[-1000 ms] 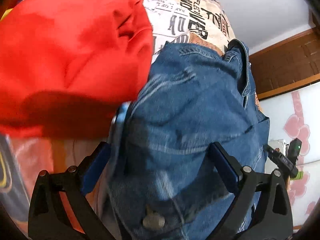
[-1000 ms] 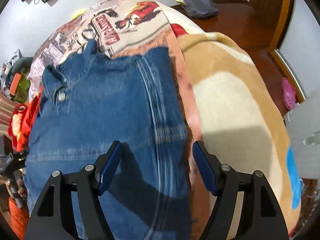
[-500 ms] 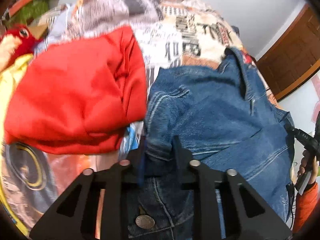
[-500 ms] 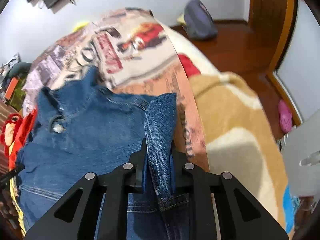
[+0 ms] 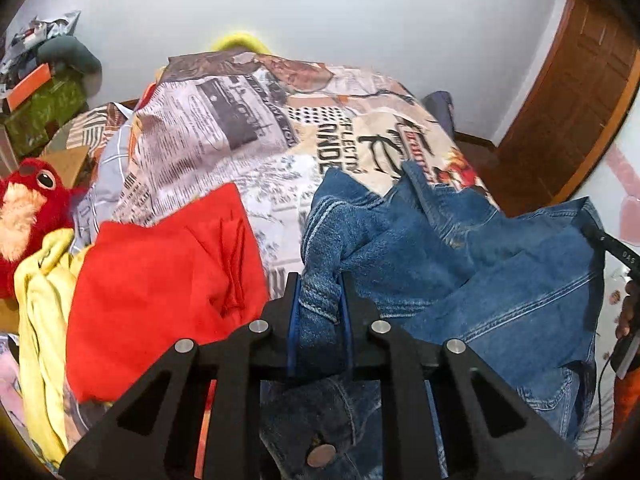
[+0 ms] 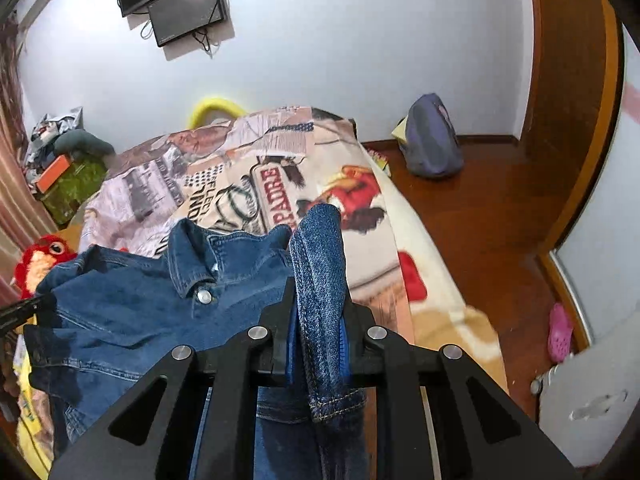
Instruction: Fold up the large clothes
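The blue denim jacket [image 5: 460, 264] is lifted up over the bed cover [image 5: 240, 128]. The left gripper [image 5: 320, 300] pinches a bunched jacket edge between its tips. The right gripper [image 6: 320, 304] pinches a folded denim edge too. At 9 o'clock from the jacket lies a red cloth [image 5: 160, 280]. A red plush toy [image 5: 28, 208] sits farther that way.
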The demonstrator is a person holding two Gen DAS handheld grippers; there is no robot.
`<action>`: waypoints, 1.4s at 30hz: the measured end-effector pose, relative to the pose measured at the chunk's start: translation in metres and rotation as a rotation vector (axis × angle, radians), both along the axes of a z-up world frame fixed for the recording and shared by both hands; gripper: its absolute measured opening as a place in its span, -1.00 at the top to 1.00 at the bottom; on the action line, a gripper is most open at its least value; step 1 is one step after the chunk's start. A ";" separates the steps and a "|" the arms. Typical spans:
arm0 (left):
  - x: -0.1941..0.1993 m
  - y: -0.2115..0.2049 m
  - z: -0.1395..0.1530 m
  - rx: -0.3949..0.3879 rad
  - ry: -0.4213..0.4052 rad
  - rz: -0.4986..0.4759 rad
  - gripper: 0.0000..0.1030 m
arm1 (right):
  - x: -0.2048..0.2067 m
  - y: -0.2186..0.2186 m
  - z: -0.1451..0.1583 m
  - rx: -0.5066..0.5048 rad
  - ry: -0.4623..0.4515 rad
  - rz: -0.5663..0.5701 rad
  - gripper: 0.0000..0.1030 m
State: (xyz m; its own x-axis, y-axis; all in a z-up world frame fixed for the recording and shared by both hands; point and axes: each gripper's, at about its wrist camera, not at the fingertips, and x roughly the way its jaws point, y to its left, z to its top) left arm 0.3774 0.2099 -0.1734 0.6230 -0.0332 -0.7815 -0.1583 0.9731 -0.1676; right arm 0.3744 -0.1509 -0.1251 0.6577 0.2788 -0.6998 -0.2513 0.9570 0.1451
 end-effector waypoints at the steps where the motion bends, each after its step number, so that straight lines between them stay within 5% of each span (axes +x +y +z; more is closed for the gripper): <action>1: 0.006 0.003 -0.006 0.019 0.011 0.012 0.67 | 0.008 0.003 -0.005 -0.011 0.004 -0.011 0.72; 6: 0.036 0.018 -0.049 0.105 0.090 0.055 0.64 | 0.049 0.007 -0.059 -0.090 0.097 -0.082 0.71; 10: 0.050 0.035 -0.084 0.258 0.159 0.124 0.64 | 0.070 -0.002 -0.109 -0.099 0.210 -0.106 0.63; 13: 0.052 0.053 -0.102 0.235 0.204 0.140 0.64 | 0.071 -0.010 -0.127 -0.097 0.248 -0.133 0.43; 17: 0.039 0.063 -0.097 0.155 0.197 0.139 0.64 | 0.062 -0.017 -0.113 -0.148 0.251 -0.171 0.04; 21: 0.023 0.050 -0.072 0.142 0.175 0.115 0.51 | 0.045 -0.014 -0.087 -0.212 0.258 -0.125 0.04; 25: 0.001 0.028 -0.040 0.174 0.118 0.071 0.21 | 0.005 -0.005 -0.049 -0.262 0.159 -0.049 0.04; 31: -0.034 0.004 0.001 0.187 0.039 0.036 0.04 | -0.049 0.005 -0.012 -0.257 0.095 0.039 -0.21; 37: -0.080 -0.010 0.020 0.248 0.000 0.004 -0.42 | -0.093 0.010 -0.007 -0.263 0.091 0.089 -0.21; 42: -0.120 -0.003 0.011 0.214 0.022 -0.010 -0.52 | -0.121 0.007 -0.015 -0.289 0.112 0.114 -0.21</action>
State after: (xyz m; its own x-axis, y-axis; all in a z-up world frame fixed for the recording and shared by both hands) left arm 0.2578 0.2065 -0.1623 0.6065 0.1292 -0.7845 -0.1500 0.9876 0.0467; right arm 0.2536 -0.1441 -0.1402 0.5483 0.1259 -0.8267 -0.3574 0.9291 -0.0956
